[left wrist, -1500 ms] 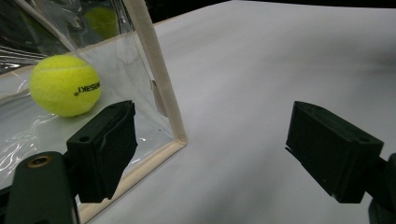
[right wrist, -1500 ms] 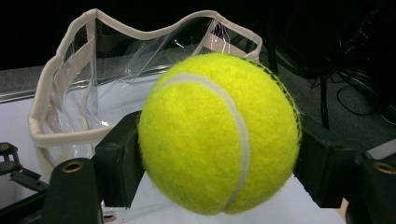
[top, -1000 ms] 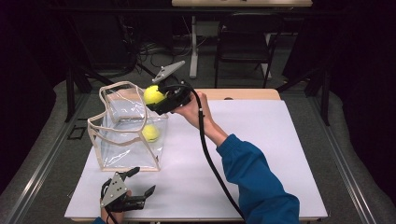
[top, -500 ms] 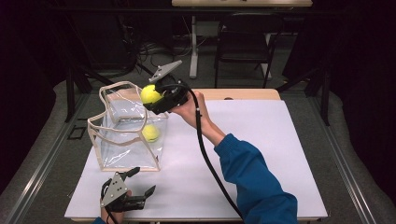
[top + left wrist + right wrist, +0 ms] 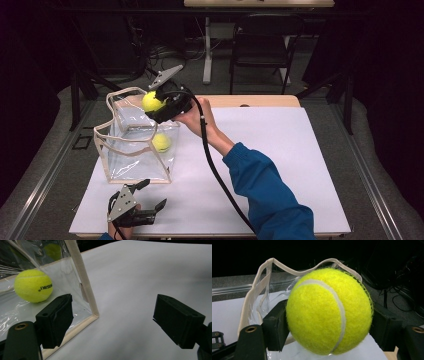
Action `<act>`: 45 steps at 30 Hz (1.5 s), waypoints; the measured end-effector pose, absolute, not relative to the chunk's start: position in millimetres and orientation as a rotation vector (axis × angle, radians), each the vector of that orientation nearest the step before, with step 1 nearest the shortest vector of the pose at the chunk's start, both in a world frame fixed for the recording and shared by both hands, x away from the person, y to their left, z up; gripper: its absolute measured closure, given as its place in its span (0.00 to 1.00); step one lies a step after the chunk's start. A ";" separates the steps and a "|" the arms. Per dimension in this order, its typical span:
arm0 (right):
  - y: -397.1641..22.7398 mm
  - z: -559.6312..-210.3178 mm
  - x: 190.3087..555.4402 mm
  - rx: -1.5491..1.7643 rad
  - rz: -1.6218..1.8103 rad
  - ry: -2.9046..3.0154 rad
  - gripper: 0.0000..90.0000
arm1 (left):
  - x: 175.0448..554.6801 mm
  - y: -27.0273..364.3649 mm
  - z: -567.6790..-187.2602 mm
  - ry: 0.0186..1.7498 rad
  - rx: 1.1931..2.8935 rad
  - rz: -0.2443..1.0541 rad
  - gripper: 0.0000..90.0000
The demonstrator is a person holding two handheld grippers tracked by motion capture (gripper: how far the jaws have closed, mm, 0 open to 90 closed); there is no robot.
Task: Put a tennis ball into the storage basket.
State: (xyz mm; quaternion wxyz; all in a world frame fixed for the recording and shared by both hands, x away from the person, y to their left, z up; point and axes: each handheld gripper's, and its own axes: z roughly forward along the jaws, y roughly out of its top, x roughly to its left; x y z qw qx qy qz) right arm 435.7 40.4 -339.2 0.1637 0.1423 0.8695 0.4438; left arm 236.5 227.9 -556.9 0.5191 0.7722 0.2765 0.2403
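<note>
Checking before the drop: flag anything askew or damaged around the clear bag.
Nothing damaged. The clear bag stands upright, its soft rim wavy, one tennis ball inside. The right gripper holds a second ball above its opening.

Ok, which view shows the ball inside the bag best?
The left gripper view: the ball in the bag sits close and sharp behind the clear bag wall, resting on its floor. The high view shows it small through the plastic. In the right gripper view the held ball blocks it.

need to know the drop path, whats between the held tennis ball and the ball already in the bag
In the high view, just the clear bag's open top separates the held tennis ball from the ball inside.
</note>
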 end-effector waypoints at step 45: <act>89.3 -340.2 449.5 0.383 1.206 2.563 0.29 | 236.1 228.6 -556.5 0.662 1.839 0.575 0.18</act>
